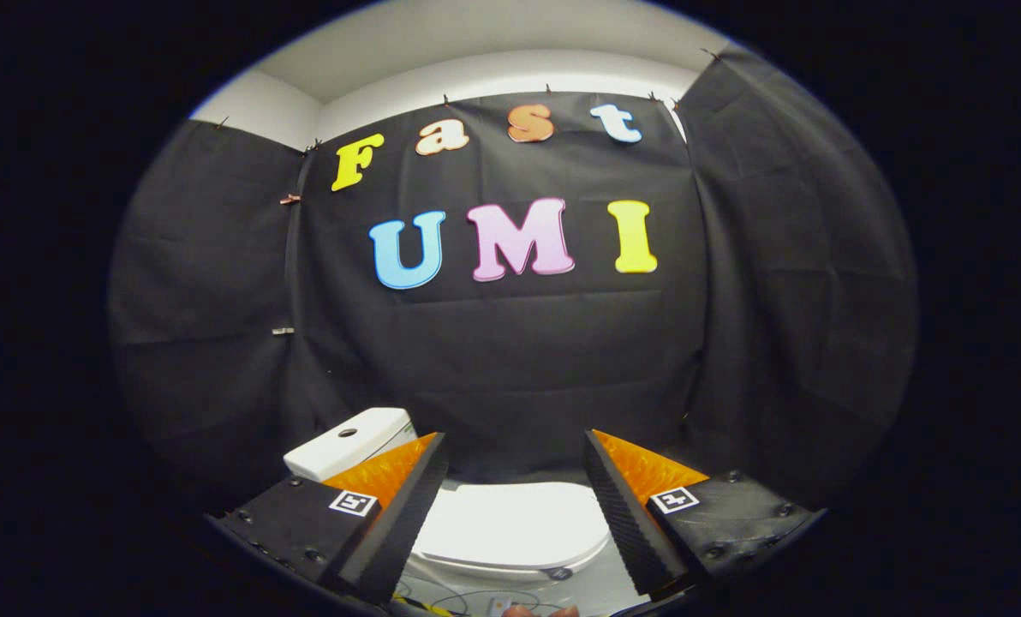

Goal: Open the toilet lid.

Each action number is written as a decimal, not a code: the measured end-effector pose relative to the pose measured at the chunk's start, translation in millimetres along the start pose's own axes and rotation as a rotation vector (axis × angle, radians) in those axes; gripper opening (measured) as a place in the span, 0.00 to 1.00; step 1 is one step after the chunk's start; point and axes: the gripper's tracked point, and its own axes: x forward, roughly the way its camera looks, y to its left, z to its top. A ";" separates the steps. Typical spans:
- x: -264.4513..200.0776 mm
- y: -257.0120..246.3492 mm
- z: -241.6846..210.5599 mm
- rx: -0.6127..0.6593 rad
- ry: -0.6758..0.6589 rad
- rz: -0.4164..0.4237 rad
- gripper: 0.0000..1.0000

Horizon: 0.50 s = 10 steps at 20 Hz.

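The gripper (515, 441) hangs above the toilet, its two fingers spread wide apart and grasping nothing; the gap between them is open air, with the booth's black cloth wall (510, 360) straight ahead beyond the tips. Down below, between the fingers and under them, sits the toilet lid (510, 523); it is white, lying flat and closed over the bowl, and neither finger touches it. Off beyond the left finger stands the white cistern (348, 441), with a round dark button on its top; part of it is hidden behind that finger. Beneath the lid's near edge the pale floor (579, 591) shows, and thin cables (455, 598) trail across it; a small pale box lies there too, too blurred to name. On the outer face of each finger there is a square black-and-white marker (354, 502); the fingers' inner faces are ribbed. Above the cloth, a strip of white wall and ceiling (493, 51) is lit bright; small clips pin the cloth along its upper hem.
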 end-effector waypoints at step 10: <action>45.1 -62.9 -137.8 0.408 0.263 0.064 0.99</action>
